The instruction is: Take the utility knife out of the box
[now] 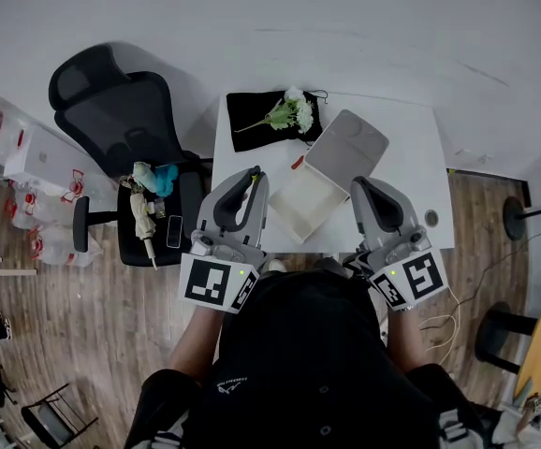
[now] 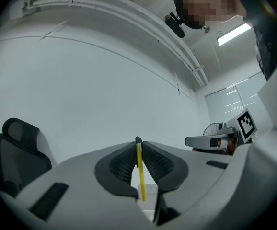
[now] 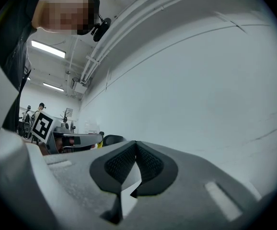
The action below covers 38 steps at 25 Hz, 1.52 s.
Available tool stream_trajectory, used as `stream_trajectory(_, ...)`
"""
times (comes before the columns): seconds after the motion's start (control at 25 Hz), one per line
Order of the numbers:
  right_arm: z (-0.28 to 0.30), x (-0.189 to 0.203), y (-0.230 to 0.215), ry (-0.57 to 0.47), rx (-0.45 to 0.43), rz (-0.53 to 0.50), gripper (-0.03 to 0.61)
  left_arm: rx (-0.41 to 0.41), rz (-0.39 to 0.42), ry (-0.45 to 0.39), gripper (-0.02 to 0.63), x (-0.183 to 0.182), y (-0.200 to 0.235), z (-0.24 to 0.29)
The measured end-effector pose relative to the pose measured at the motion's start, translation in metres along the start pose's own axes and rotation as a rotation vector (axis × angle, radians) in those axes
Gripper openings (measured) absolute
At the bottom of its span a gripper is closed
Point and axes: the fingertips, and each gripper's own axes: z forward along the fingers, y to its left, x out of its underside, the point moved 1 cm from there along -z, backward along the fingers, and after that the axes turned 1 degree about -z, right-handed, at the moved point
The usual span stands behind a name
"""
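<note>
A thin yellow utility knife (image 2: 140,174) stands edge-on between the pads of my left gripper (image 2: 138,142), which is shut on it and held up level in front of a white wall. In the head view the left gripper (image 1: 255,174) hovers just left of the open white box (image 1: 289,215); the knife itself is hidden there. The box's lid (image 1: 345,148) lies tilted behind the tray. My right gripper (image 1: 358,187) hangs at the box's right side. Its pads meet at the tip (image 3: 135,145), with nothing between them.
The box sits on a small white table (image 1: 411,157). A black cloth (image 1: 256,115) with white flowers (image 1: 294,112) lies at the back left, a small red item (image 1: 297,162) beside the box. A black office chair (image 1: 125,120) with clutter stands left of the table.
</note>
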Motion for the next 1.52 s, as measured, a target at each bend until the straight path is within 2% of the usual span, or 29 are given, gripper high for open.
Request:
stream_trajectory(0.4, 0.006, 0.015, -0.005, 0.033, 0.010, -0.004, 0.004, 0.013, 0.005, 0.028, 0.043, 0.014, -0.002, 0.002)
stream_trajectory(0.8, 0.006, 0.013, -0.006, 0.028, 0.020, -0.017, 0.003, 0.016, 0.024, 0.043, 0.043, 0.021, -0.001, 0.005)
stream_trajectory(1.52, 0.009, 0.015, -0.008, 0.039, 0.016, -0.017, 0.003, 0.020, -0.002, 0.058, 0.043, 0.028, 0.000, 0.010)
